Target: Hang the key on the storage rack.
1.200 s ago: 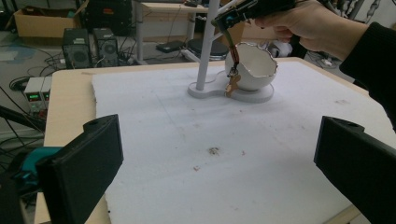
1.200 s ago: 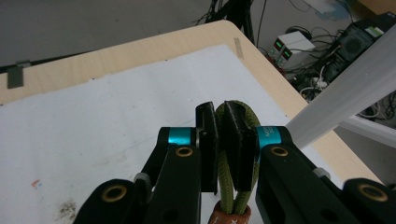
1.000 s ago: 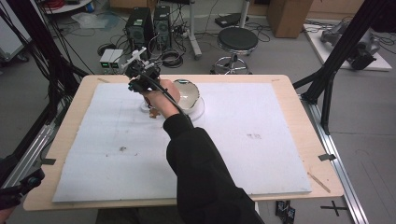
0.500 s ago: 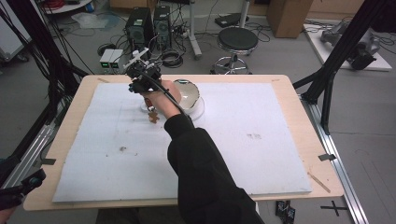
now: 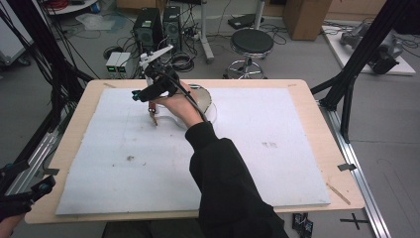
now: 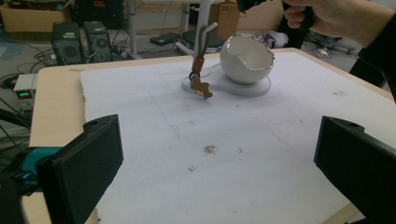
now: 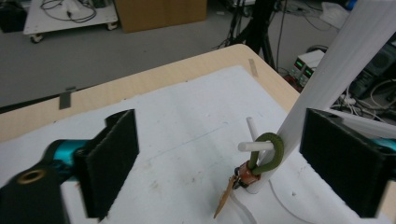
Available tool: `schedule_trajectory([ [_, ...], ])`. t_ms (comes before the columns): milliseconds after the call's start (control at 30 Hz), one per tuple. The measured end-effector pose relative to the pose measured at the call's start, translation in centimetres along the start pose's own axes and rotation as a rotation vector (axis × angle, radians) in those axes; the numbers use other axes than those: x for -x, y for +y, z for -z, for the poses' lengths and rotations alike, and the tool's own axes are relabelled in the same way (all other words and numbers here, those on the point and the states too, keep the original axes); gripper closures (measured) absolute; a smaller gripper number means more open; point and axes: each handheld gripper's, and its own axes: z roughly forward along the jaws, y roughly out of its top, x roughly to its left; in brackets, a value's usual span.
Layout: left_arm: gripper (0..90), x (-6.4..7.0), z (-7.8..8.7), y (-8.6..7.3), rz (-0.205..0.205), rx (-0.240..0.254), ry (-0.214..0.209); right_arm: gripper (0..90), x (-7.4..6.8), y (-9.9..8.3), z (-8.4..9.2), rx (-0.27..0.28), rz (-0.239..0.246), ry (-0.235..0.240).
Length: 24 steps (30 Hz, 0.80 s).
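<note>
A brass key (image 7: 226, 196) on a green loop (image 7: 269, 151) hangs from a short white peg (image 7: 254, 146) on a slanted white stand (image 7: 327, 70). The same key (image 6: 201, 88) dangles beside a white egg-shaped bowl (image 6: 246, 56) on a flat white base (image 6: 254, 89). My right gripper (image 5: 141, 94) hovers over the key (image 5: 153, 117) at the far left of the table, open, jaws wide on either side of the stand (image 5: 157, 53) and touching nothing. My left gripper (image 5: 25, 196) is open and empty off the near left corner.
A white foam sheet (image 5: 247, 163) covers the wooden table (image 5: 327, 124), with small dark specks (image 6: 208, 149) on it. The person's black sleeve (image 5: 223, 173) crosses the middle. Computer boxes (image 5: 158, 25), cables and a stool (image 5: 251, 43) stand on the floor behind.
My right gripper has shifted slightly left and nearer over the stand. The key swings a little lower into view under it. The left gripper stays put.
</note>
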Motion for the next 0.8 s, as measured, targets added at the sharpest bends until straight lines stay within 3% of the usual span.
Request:
schedule_trajectory([
  [100, 1.7, 0.0, -0.9, 0.4, -0.013, -0.001, -0.018, 11.1, 0.2, -0.3, 1.1, 0.01, -0.004, 0.028],
  [200, 1.7, 0.1, -1.8, 0.8, -0.012, 0.004, -0.033, 11.1, 0.6, -0.8, 2.4, 0.02, -0.053, 0.044],
  [300, 1.7, 0.2, -2.9, 1.2, -0.017, 0.017, -0.033, 11.1, 1.2, -1.7, 4.0, 0.001, -0.076, 0.026],
  [400, 1.7, 0.4, -4.2, 1.7, -0.028, 0.015, -0.055, 11.1, 1.8, -3.2, 6.0, 0.043, -0.076, 0.012],
  [633, 1.7, 1.0, -7.5, 2.1, -0.049, -0.011, -0.096, 11.1, 3.6, -7.0, 10.2, 0.06, -0.151, -0.051],
  [700, 1.7, 1.3, -8.6, 2.2, -0.058, -0.018, -0.106, 11.1, 3.9, -8.3, 11.8, 0.097, -0.193, -0.046],
  [800, 1.7, 1.7, -10.0, 2.3, -0.065, -0.027, -0.127, 11.1, 3.8, -9.9, 13.7, 0.127, -0.203, -0.059],
])
